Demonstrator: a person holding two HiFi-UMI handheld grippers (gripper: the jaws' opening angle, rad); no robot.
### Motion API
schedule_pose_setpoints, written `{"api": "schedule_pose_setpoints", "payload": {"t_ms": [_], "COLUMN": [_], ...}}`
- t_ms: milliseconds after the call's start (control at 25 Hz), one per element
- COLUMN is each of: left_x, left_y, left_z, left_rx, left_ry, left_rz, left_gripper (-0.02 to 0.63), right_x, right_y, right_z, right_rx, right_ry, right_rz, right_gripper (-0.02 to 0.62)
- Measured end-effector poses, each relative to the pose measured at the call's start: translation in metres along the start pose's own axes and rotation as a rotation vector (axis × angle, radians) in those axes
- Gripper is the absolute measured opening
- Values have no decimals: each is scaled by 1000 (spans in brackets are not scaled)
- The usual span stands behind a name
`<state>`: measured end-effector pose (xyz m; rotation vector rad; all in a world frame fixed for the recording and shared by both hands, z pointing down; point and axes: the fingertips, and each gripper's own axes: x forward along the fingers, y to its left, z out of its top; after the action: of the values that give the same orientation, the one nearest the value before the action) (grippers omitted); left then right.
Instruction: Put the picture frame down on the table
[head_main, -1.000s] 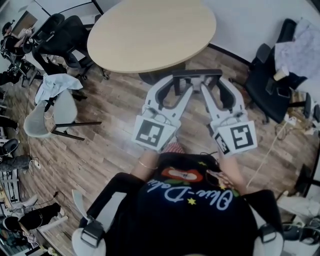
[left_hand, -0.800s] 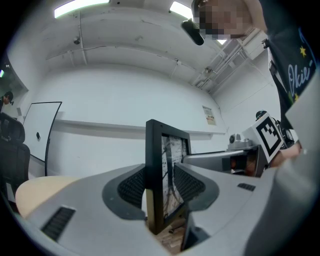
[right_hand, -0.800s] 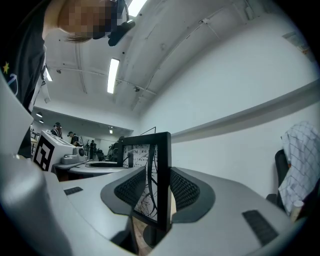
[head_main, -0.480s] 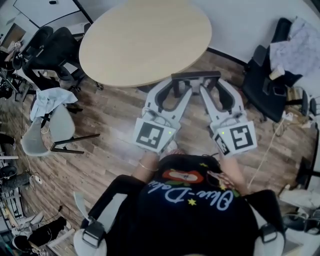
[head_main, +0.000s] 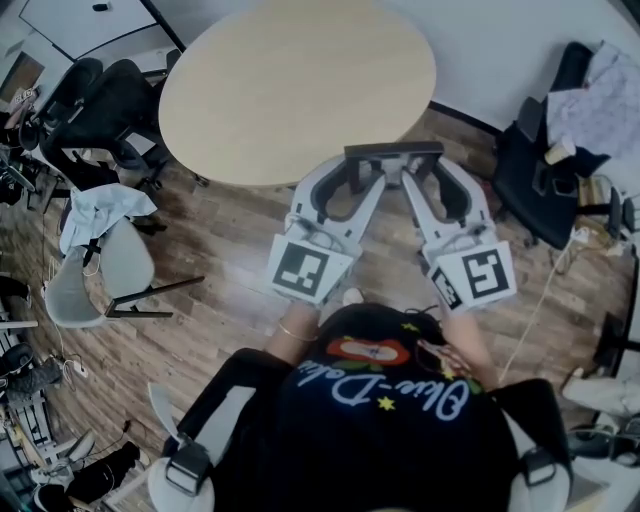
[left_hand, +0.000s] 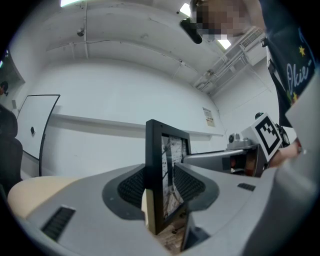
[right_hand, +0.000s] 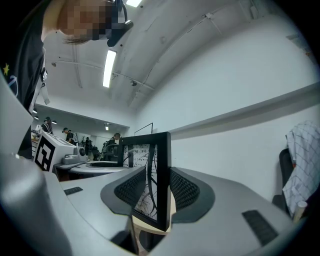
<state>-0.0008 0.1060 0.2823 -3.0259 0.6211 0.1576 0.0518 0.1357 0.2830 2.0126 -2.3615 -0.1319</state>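
Observation:
A black picture frame (head_main: 392, 153) with a sketch print hangs upright in the air between both grippers, just short of the near edge of the round wooden table (head_main: 290, 80). My left gripper (head_main: 362, 178) is shut on the frame's left edge (left_hand: 156, 175). My right gripper (head_main: 422, 178) is shut on its right edge (right_hand: 161, 175). In the left gripper view the frame stands edge-on between the ribbed pads (left_hand: 134, 186), with the tabletop (left_hand: 30, 187) low at left. The frame's bottom is hidden behind the jaws.
Black office chairs (head_main: 95, 100) stand left of the table, and a grey chair with a cloth (head_main: 95, 240) sits nearer. A black chair holding clothes (head_main: 560, 140) is at the right. Wooden floor (head_main: 200, 280) lies under the grippers. A white wall (right_hand: 240, 85) runs behind the table.
The view has shifted slightly, so the table sits a little to the right in the picture. Both grippers still hold the frame in the same place before the table's near edge.

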Motion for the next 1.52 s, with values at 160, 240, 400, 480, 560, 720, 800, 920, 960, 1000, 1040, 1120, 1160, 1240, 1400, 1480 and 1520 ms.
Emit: {"api": "schedule_pose_setpoints", "payload": {"t_ms": [160,240,400,480,560,720,800,920,960,1000,1040,1120,1160,1240,1400,1480,1520], "left_x": [-2,-2,0,0,0,5,8,10,13,15,18,24,26,30,43,49,50], "left_y": [12,16,22,24,29,47,60,77,82,88,93,103,108,119,151,161,163], "left_z": [-3,-5,-7,-9,-12,-17,-18,-14,-13,-12,-12,-13,-14,-15,-11,-9,-9], "left_rx": [-2,-6,-13,-19,-28,-16,-1,9,9,9,10,14,17,21,26,28,29], "left_ry": [-4,-2,-3,-4,0,7,4,1,2,2,1,4,7,14,35,40,40], "left_rz": [-5,-4,-3,4,19,69,110,160,173,187,202,232,247,277,343,371,383], "left_gripper": [153,153,153,153,153,153,153,153,153,153,153,153,153,153,153,153,153], "right_x": [11,16,21,25,30,51,67,86,92,99,106,118,124,138,175,188,191], "right_y": [5,7,7,7,7,7,7,6,5,4,2,-2,-4,-6,-14,-17,-17], "right_z": [-4,-4,-6,-7,-10,-12,-14,-12,-9,-8,-7,-9,-10,-10,-7,-5,-4], "right_rx": [-3,8,9,15,8,50,53,43,50,55,57,49,49,64,55,68,83], "right_ry": [7,6,10,7,9,0,-11,-20,-22,-24,-26,-30,-31,-31,-29,-31,-33], "right_rz": [-1,0,3,9,21,71,114,167,180,193,207,236,250,279,345,372,386], "right_gripper": [141,141,141,141,141,141,141,141,141,141,141,141,141,141,141,141,141]}}
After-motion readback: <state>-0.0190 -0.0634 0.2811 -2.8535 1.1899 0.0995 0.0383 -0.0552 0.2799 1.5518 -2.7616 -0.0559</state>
